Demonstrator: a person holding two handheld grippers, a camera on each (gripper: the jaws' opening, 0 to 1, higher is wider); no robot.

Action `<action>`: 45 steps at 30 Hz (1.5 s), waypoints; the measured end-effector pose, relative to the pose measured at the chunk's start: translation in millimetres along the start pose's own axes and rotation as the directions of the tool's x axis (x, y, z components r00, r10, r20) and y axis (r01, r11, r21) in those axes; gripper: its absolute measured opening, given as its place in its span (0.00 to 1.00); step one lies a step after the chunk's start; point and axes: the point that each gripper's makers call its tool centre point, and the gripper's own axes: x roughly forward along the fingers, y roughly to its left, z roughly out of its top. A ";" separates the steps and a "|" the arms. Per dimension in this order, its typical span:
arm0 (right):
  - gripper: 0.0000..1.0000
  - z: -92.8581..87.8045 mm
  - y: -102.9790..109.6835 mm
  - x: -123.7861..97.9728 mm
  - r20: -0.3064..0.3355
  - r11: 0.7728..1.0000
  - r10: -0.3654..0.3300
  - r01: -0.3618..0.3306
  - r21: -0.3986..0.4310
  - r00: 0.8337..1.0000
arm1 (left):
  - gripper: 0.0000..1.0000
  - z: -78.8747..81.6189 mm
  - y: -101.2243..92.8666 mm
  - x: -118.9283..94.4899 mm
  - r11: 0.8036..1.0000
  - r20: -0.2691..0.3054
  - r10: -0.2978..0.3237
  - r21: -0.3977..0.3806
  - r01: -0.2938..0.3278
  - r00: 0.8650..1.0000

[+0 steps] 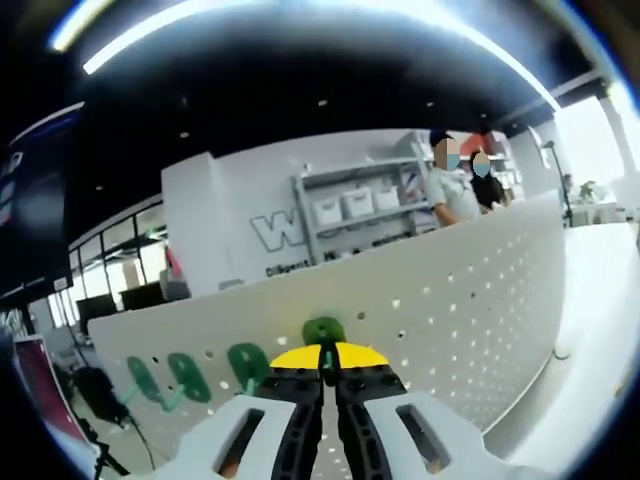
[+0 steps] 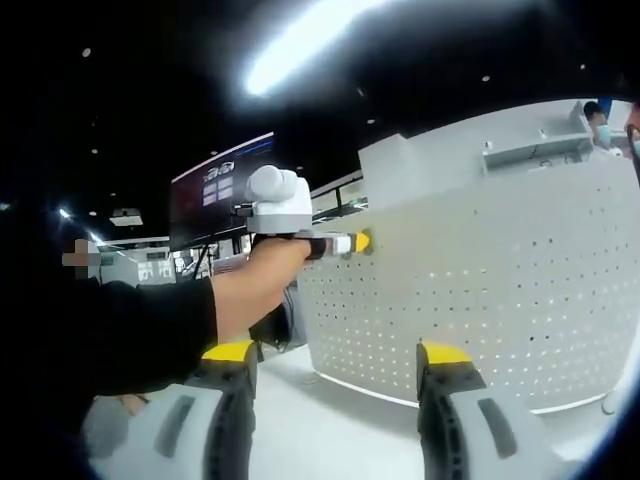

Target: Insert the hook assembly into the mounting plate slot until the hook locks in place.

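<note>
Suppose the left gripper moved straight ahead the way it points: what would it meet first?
Most likely the green hook just beyond the left gripper, on the white pegboard; depth is unclear.

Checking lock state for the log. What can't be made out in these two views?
- Hook, left gripper view: its lower part sits behind the shut left gripper, so seating in the pegboard is hidden.
- Left gripper, right gripper view: too small to show what its tips hold.
- Right gripper: open, pegboard beyond.

Both views toward pegboard (image 1: 480, 300); left closer
</note>
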 end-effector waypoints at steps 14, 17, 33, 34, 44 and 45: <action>0.62 -1.2 0.5 0.5 -0.005 1.000 0.005 -0.005 0.006 1.000 | 0.03 -3.5 -0.1 3.4 1.000 0.013 0.009 0.024 -0.010 1.000; 0.63 0.5 -0.6 -0.3 0.001 1.000 -0.001 0.001 -0.001 1.000 | 0.03 -3.5 -1.3 1.8 0.998 0.015 0.022 0.058 -0.023 1.000; 0.69 19.6 -22.2 -12.2 0.053 0.957 -0.166 0.174 -0.233 0.985 | 0.04 -2.4 -4.2 0.6 0.971 0.008 0.072 0.229 -0.072 0.997; 0.70 19.6 -23.5 -12.7 0.052 0.955 -0.172 0.179 -0.235 0.984 | 0.04 -2.4 -4.3 0.4 0.969 0.009 0.073 0.236 -0.073 0.997; 0.71 20.5 -25.4 -13.0 0.058 0.963 -0.164 0.173 -0.206 0.985 | 0.03 -3.1 0.0 -1.4 0.999 0.070 0.023 -0.037 -0.021 0.997; 0.71 20.5 -25.6 -13.1 0.058 0.963 -0.165 0.173 -0.205 0.985 | 0.03 -3.0 0.1 -1.7 0.997 0.078 0.020 -0.080 -0.014 0.997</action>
